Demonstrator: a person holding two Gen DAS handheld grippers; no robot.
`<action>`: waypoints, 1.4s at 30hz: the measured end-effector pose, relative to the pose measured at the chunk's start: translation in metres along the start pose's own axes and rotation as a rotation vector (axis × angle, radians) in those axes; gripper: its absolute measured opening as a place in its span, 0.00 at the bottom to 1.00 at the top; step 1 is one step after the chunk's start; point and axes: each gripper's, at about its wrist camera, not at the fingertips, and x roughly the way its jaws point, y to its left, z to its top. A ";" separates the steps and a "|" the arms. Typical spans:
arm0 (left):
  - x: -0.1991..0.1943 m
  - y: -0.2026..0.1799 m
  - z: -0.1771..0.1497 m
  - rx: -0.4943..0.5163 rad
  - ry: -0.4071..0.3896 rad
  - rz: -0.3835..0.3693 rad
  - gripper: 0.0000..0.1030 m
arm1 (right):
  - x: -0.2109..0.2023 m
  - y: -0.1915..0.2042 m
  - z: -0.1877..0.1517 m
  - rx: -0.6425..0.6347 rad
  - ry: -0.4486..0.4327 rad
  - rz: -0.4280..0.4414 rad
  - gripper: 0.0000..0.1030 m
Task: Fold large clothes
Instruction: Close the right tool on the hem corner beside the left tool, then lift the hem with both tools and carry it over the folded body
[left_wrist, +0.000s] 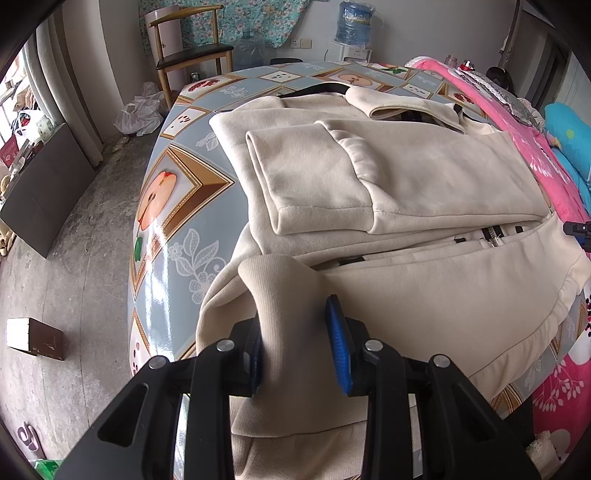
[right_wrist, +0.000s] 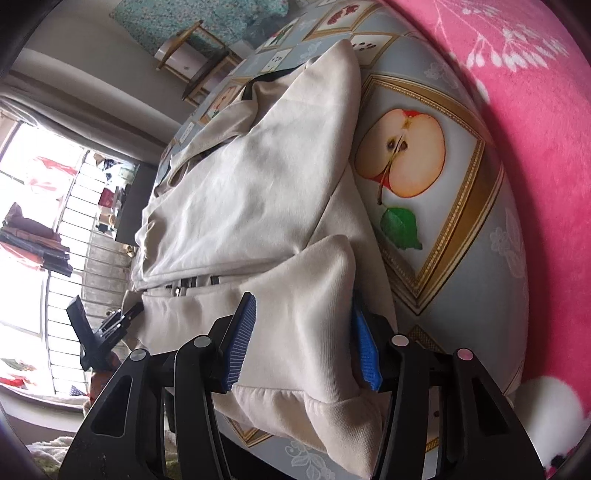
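Jaws of left gripper (left_wrist: 299, 339) and right gripper (right_wrist: 301, 341) each pinch cream jacket (left_wrist: 424, 177); no legible writing.

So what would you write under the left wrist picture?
Left gripper pinching the cream jacket's hem on the fruit-print tablecloth.

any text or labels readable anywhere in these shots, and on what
None can be read for certain.
water bottle: its blue label print is too small and blurred.
floor: a purple mark at the bottom-left edge, cut off, looks like "a" or "9".
cream jacket: no print visible.
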 end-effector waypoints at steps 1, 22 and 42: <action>0.000 0.000 0.000 0.001 0.000 0.001 0.29 | 0.001 0.002 -0.001 -0.010 0.000 -0.018 0.34; 0.001 0.000 0.001 -0.006 0.010 0.003 0.29 | 0.002 0.025 -0.014 -0.159 -0.047 -0.151 0.19; -0.001 -0.023 0.003 0.055 0.032 0.171 0.29 | 0.018 0.044 -0.028 -0.264 -0.083 -0.376 0.18</action>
